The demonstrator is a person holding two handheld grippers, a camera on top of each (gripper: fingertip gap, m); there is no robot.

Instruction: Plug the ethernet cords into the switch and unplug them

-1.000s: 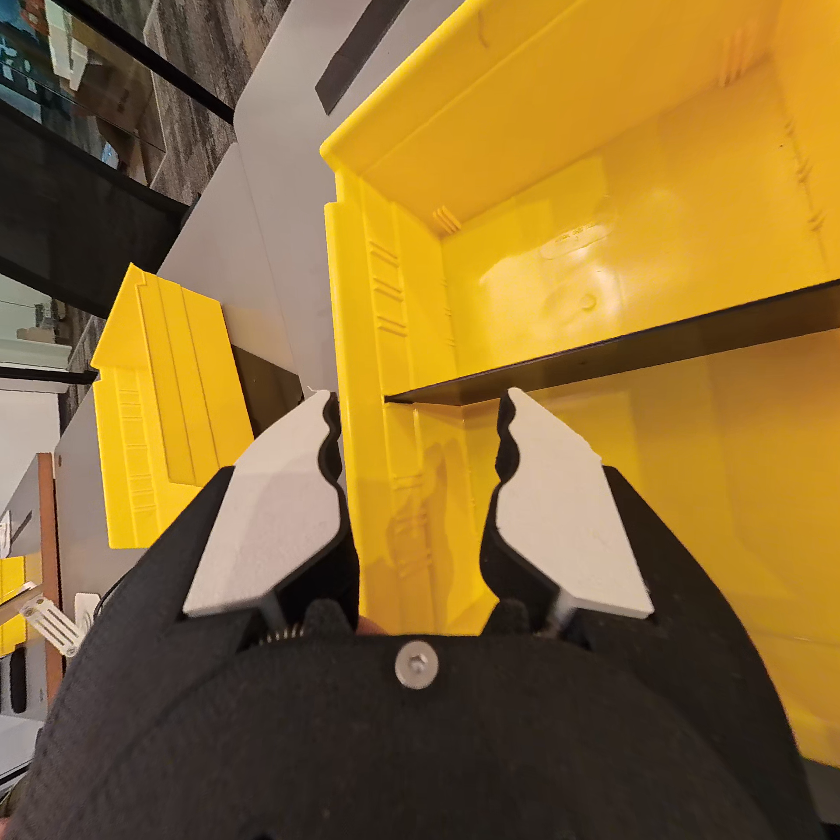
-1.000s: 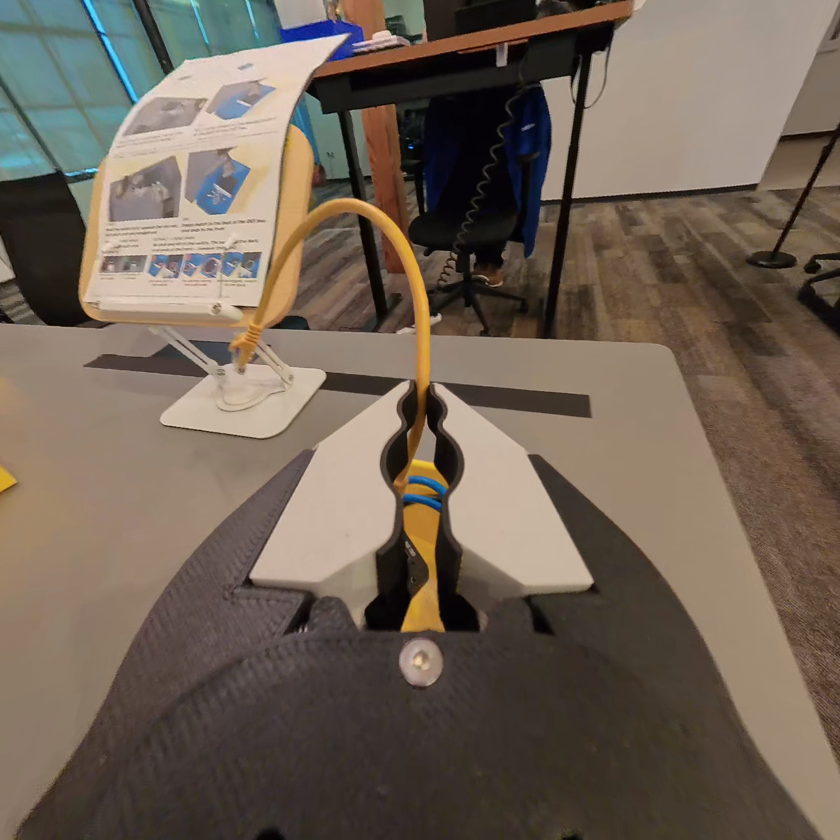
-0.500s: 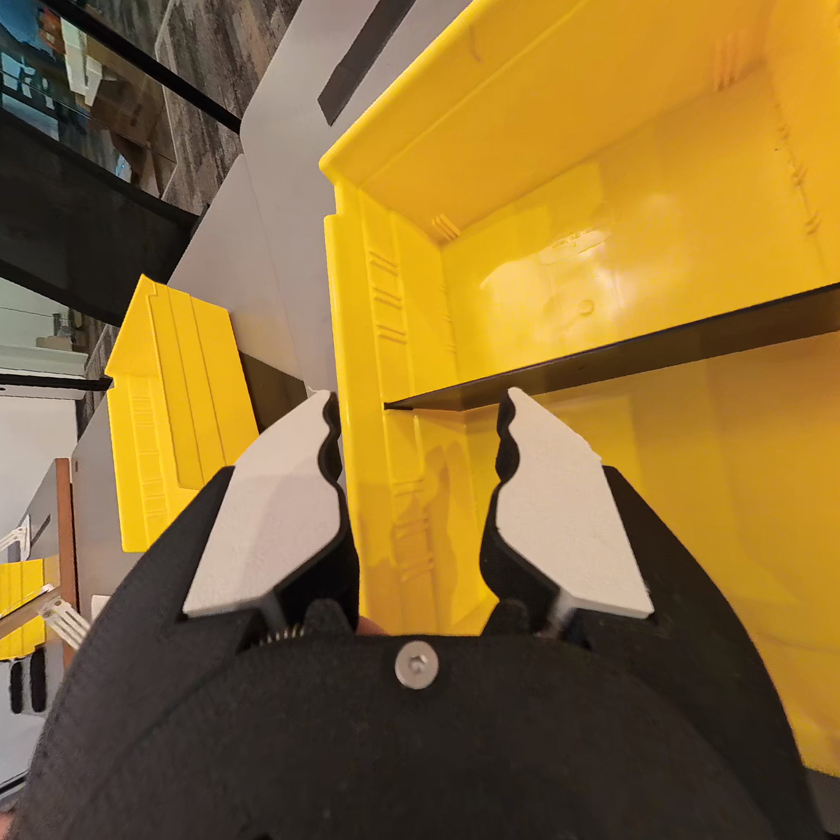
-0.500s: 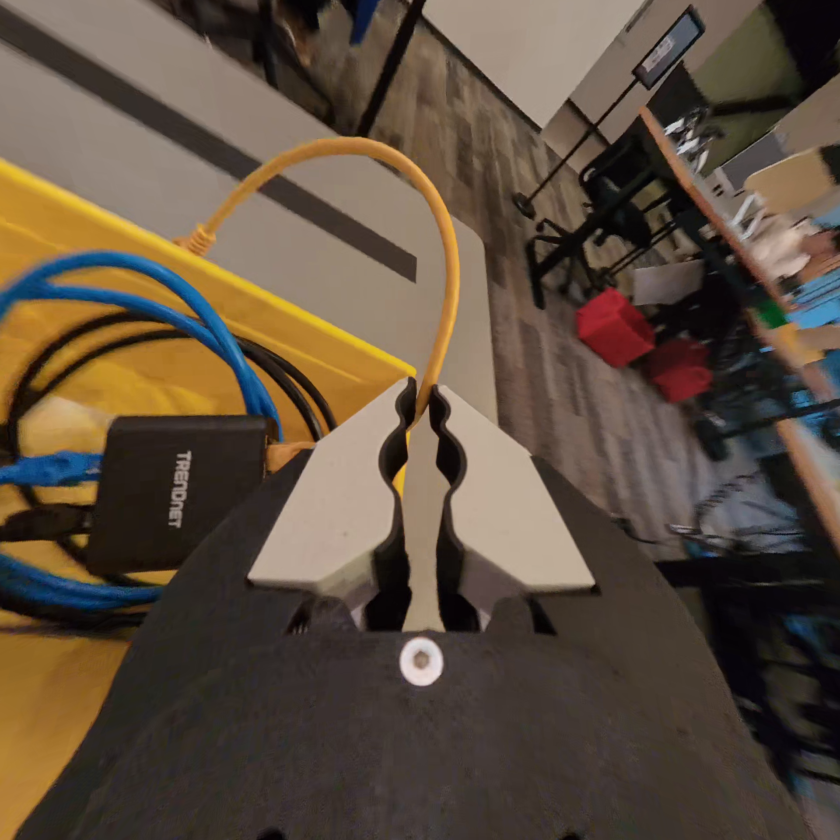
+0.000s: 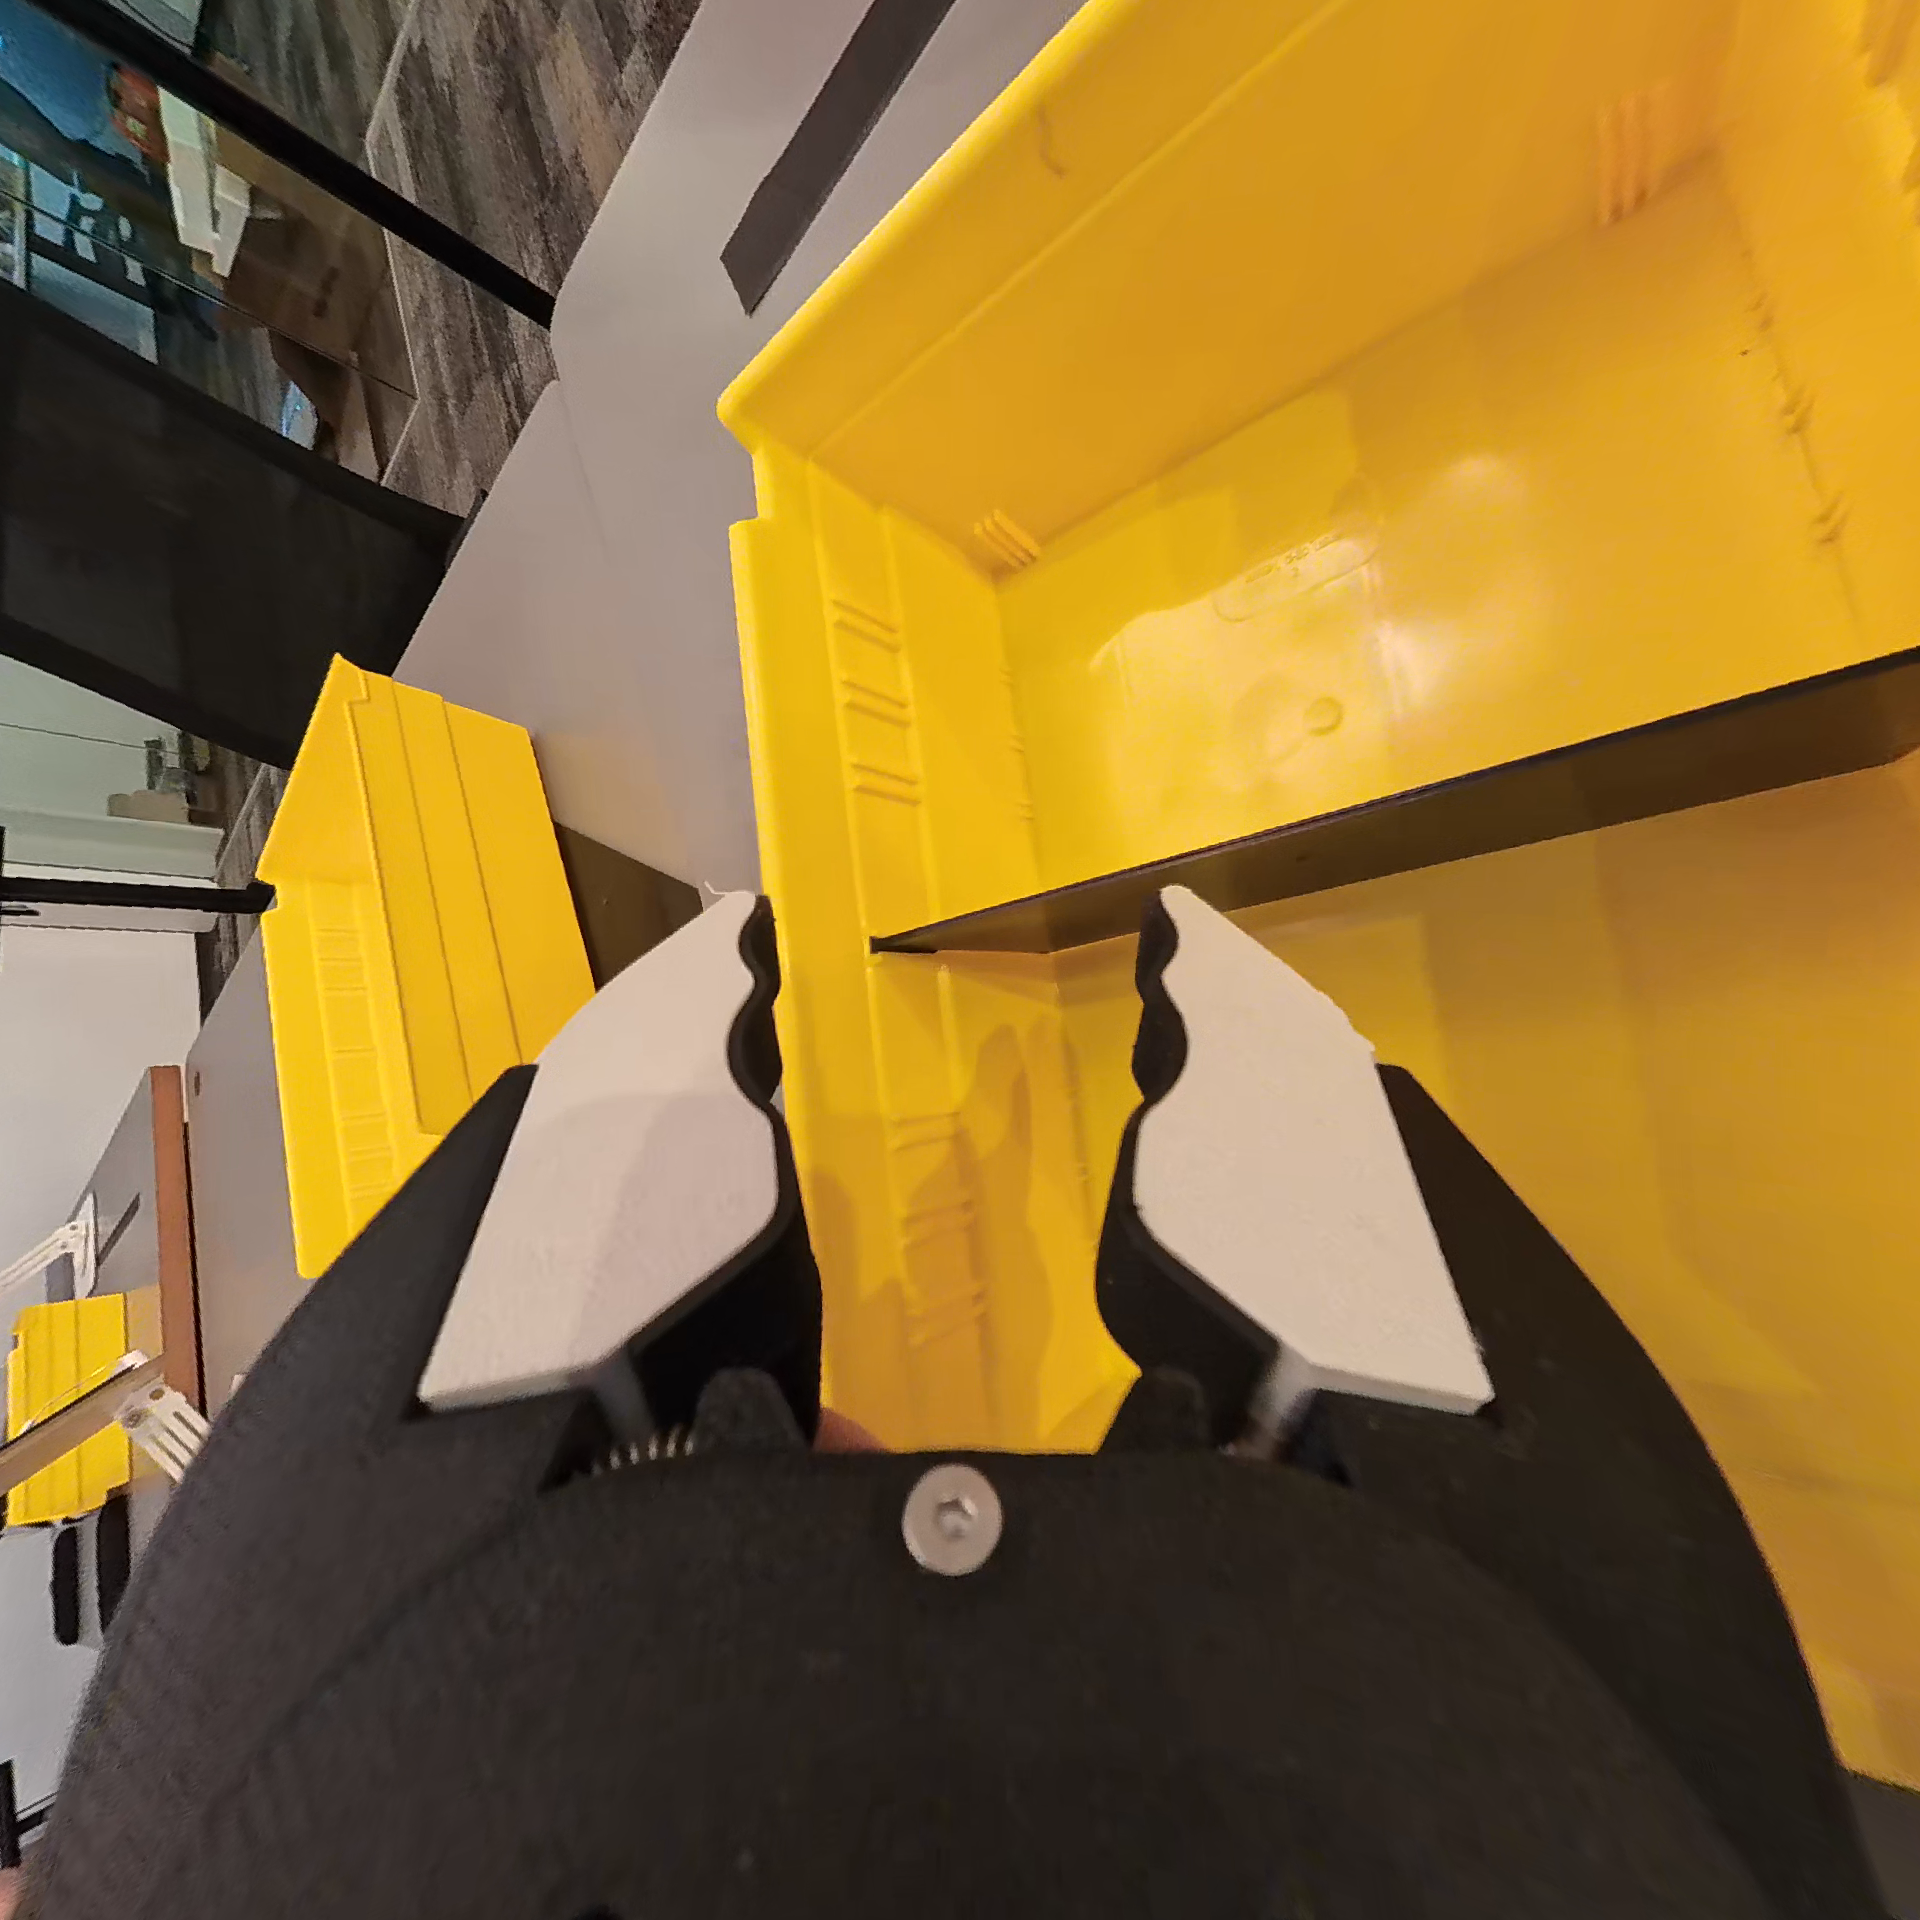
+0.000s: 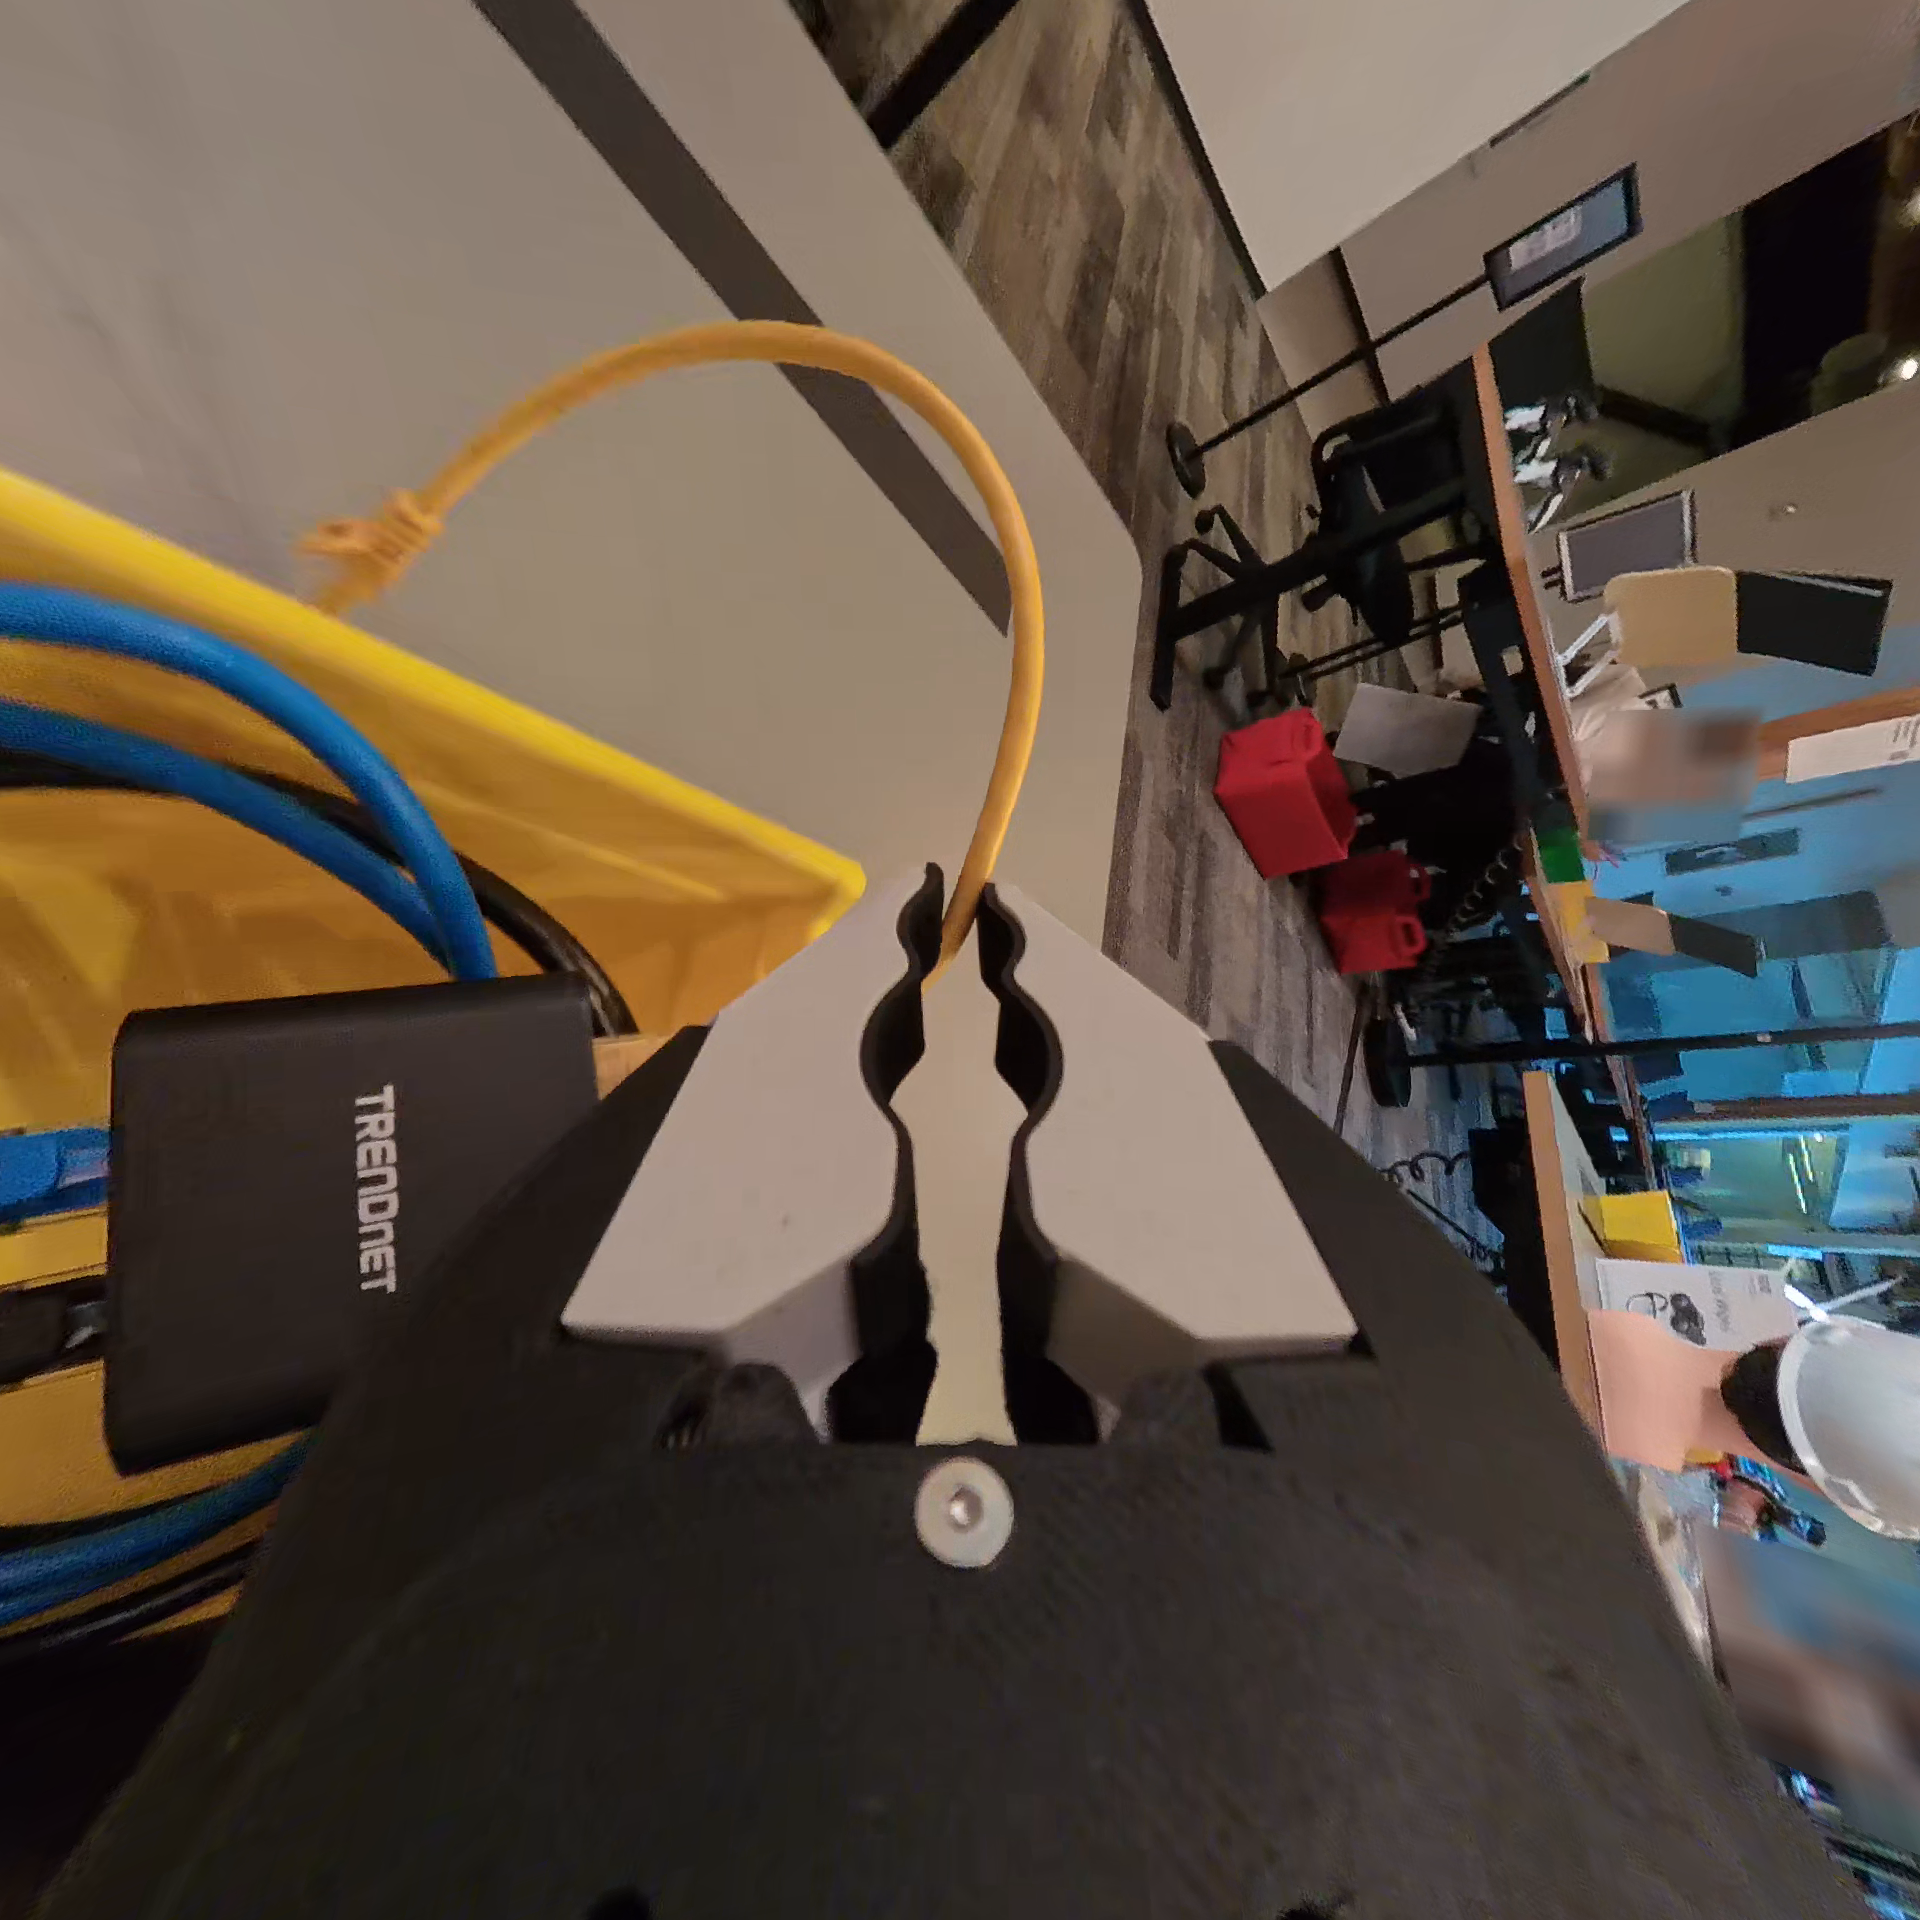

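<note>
Right now the left gripper is spread wide, its two white fingers straddling the side wall of a big yellow bin; one finger sits outside the wall, the other inside, wall between them, not squeezed. Can't tell if either pad touches the wall. A thin black divider splits the bin into two compartments, both showing bare yellow floor in this view. Further out on the grey table a smaller yellow bin lies beside the big one, apart from it. A dark tape strip crosses the far tabletop.

Right gripper is nearly closed, tips pinching a yellow ethernet cord right at the front. The cord arches up and over to the left, its free plug hanging loose in the air above the bin rim, a bit blurred, not in any port. Just left of the fingers a black switch lies inside the yellow bin, with blue ethernet cords and a black cable looping behind it. One blue plug meets the switch's left edge; port itself not visible. Beyond the table edge: patterned carpet, red boxes, an office chair, desks.
</note>
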